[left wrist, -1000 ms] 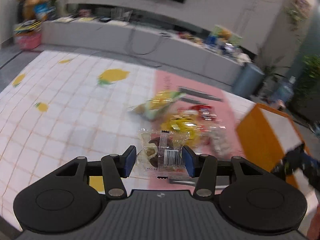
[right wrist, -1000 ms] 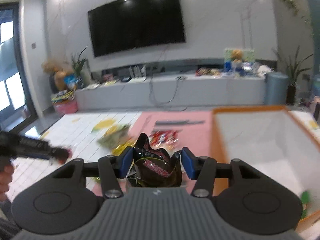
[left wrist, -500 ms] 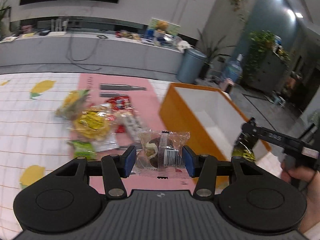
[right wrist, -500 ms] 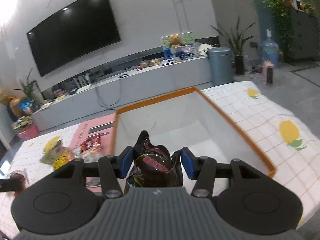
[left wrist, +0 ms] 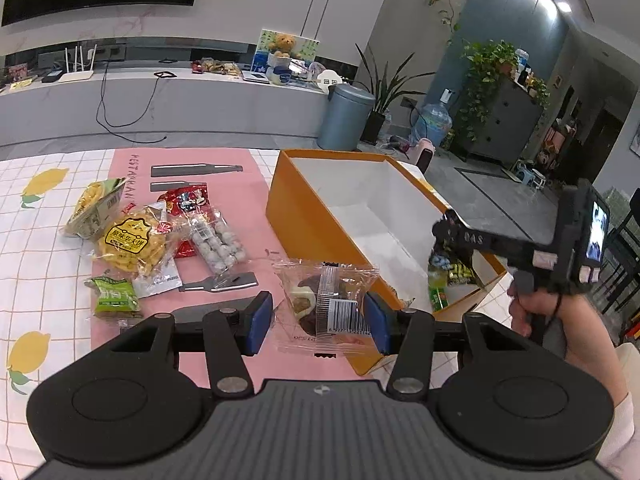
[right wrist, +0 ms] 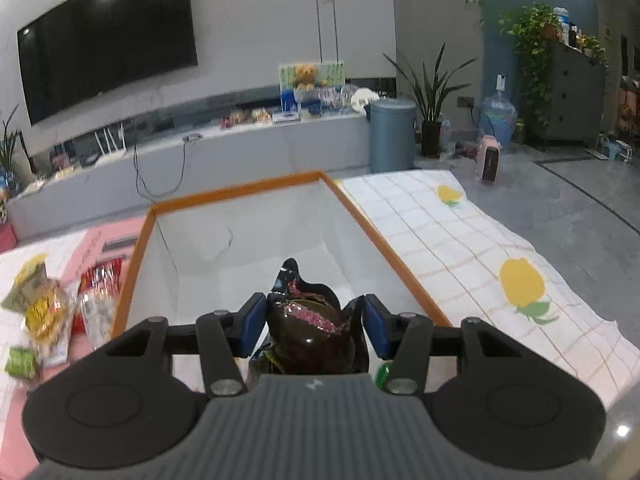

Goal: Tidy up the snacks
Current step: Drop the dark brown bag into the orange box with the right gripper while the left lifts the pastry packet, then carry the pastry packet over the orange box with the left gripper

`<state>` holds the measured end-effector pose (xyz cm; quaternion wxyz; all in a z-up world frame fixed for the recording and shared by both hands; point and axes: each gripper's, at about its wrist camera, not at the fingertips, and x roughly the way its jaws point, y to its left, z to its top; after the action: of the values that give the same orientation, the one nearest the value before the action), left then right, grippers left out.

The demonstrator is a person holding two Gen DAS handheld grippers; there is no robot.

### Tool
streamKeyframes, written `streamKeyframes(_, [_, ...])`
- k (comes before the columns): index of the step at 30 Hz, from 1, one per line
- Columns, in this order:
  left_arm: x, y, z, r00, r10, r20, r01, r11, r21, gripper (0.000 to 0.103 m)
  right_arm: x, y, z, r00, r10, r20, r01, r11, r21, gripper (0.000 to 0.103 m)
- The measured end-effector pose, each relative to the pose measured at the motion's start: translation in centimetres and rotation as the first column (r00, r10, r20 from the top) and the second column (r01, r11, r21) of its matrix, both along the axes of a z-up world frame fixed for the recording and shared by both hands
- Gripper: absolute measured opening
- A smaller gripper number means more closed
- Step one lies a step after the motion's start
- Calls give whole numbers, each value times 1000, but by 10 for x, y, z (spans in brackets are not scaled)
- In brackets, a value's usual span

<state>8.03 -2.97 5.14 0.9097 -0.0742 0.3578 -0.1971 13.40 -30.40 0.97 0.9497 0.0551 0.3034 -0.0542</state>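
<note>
Looking along the left gripper [left wrist: 318, 322], its blue pads sat closed on both sides of a clear-wrapped cake packet [left wrist: 326, 304], held just beside the near corner of the orange box [left wrist: 288, 208]. Loose snacks still lay on the pink mat [left wrist: 248, 184]: a yellow cracker bag [left wrist: 128, 242], a red packet [left wrist: 186, 202], a bag of white balls [left wrist: 218, 242] and a small green packet [left wrist: 114, 296]. The right gripper [left wrist: 452, 240] showed at the far side, reaching into the box above a few wrapped sweets [left wrist: 456, 270] on the box floor.

From the right wrist view, the right gripper [right wrist: 314, 322] had its fingers pressed against a dark glossy pouch [right wrist: 310, 330], which hung over the white inside of the box [right wrist: 248, 240], within the orange rim.

Doing this step well probably meant lowering the pouch close to the box floor before opening, so it would drop flat and not bounce over the rim. The left hand would do best to wait outside the box until the right one cleared, then carry the cake packet over the wall without crushing it.
</note>
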Motion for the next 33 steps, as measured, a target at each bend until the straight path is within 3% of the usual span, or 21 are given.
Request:
streamKeyframes(8, [-3, -1, -3, 1000, -4, -5, 4, 1000, 5, 57, 22, 4, -22, 990, -86, -110, 69, 986, -153, 52])
streamKeyframes(13, [-6, -7, -4, 1000, -16, -10, 16, 1000, 19, 57, 26, 3, -29, 985, -119, -122, 97, 980, -174, 53])
streamKeyframes(18, [-10, -12, -7, 1000, -24, -12, 24, 999, 34, 57, 30, -5, -32, 978, -167, -128, 154, 983, -102, 55])
streamKeyframes(22, [-13, -15, -6, 1000, -25, -10, 25, 999, 35, 57, 28, -3, -30, 977, -175, -119, 163, 981, -105, 60])
streamKeyframes(23, [-14, -17, -6, 1000, -26, -10, 26, 999, 33, 57, 27, -3, -29, 978, -172, -115, 160, 982, -100, 68])
streamKeyframes(24, [-15, -19, -6, 1000, -26, -10, 27, 999, 33, 57, 26, -4, -26, 980, -167, -106, 158, 984, -87, 73])
streamKeyframes(33, [-13, -47, 4, 999, -46, -3, 46, 999, 10, 57, -3, -26, 1, 983, -185, 11, 184, 979, 88, 83])
